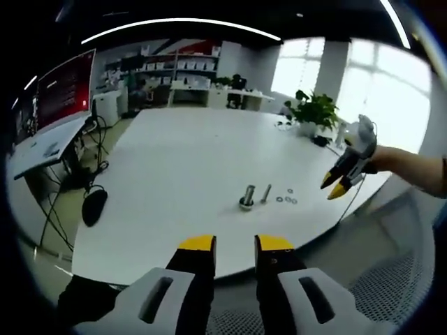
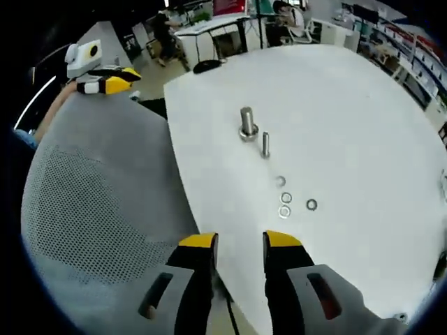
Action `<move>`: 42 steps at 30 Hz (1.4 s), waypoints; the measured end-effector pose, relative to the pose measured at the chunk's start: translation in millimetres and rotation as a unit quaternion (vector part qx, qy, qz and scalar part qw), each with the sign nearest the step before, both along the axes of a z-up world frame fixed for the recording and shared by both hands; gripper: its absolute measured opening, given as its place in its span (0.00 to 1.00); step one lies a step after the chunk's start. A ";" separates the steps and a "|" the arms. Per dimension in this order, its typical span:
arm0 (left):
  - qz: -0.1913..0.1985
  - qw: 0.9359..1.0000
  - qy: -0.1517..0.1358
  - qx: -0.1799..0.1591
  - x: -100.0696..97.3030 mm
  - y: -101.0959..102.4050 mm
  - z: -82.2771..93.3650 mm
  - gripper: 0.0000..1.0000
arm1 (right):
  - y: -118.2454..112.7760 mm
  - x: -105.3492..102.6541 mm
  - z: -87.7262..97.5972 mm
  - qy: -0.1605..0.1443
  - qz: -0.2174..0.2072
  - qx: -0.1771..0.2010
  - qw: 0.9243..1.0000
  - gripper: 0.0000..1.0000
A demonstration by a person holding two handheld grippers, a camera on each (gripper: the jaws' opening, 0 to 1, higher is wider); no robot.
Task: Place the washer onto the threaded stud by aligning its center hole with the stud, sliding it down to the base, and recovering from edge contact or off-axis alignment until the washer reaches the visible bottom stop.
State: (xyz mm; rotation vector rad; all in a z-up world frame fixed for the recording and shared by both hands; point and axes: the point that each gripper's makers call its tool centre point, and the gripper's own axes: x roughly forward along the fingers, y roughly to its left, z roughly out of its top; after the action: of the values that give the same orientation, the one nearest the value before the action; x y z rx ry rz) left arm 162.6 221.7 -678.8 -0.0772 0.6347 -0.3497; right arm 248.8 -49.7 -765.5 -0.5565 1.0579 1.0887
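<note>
The threaded stud (image 1: pixel 247 197) (image 2: pixel 247 123) stands upright on a wider base on the white table (image 1: pixel 181 174) (image 2: pixel 363 139). A loose bolt (image 1: pixel 266 193) (image 2: pixel 265 144) lies just beside it. Several small washers (image 1: pixel 285 199) (image 2: pixel 286 198) lie flat on the table past the bolt. My left gripper (image 1: pixel 236 244) (image 2: pixel 122 79) is open and holds nothing, off the table's near edge. My right gripper (image 2: pixel 241 241) (image 1: pixel 333 187) is open too, hovering over the table edge a short way from the washers, with nothing between its jaws.
A grey mesh chair back (image 2: pixel 91 195) (image 1: pixel 391 286) sits against the table edge between the two grippers. A potted plant (image 1: pixel 314 108) stands at the table's far side. Desks, cables and a black object (image 1: pixel 94 206) lie to the left on the floor.
</note>
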 end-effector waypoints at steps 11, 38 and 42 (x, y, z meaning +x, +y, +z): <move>0.005 1.000 0.002 0.006 1.2 1.8 -1.1 0.18 | -5.1 39.4 -52.4 0.005 0.000 -0.064 0.998 0.21; 0.002 1.000 0.014 0.020 -0.3 3.0 -6.4 0.14 | 2.5 51.3 -78.0 -0.019 0.061 -0.141 0.988 0.19; 0.003 1.000 0.013 0.021 -0.4 3.4 -5.9 0.14 | 2.3 51.4 -77.6 -0.016 0.064 -0.145 0.987 0.19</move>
State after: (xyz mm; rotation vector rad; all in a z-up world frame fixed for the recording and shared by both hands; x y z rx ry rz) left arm 162.2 225.1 -684.8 -0.0441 0.6671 -0.3298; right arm 300.2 -47.4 -843.0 -0.8829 1.1744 1.0399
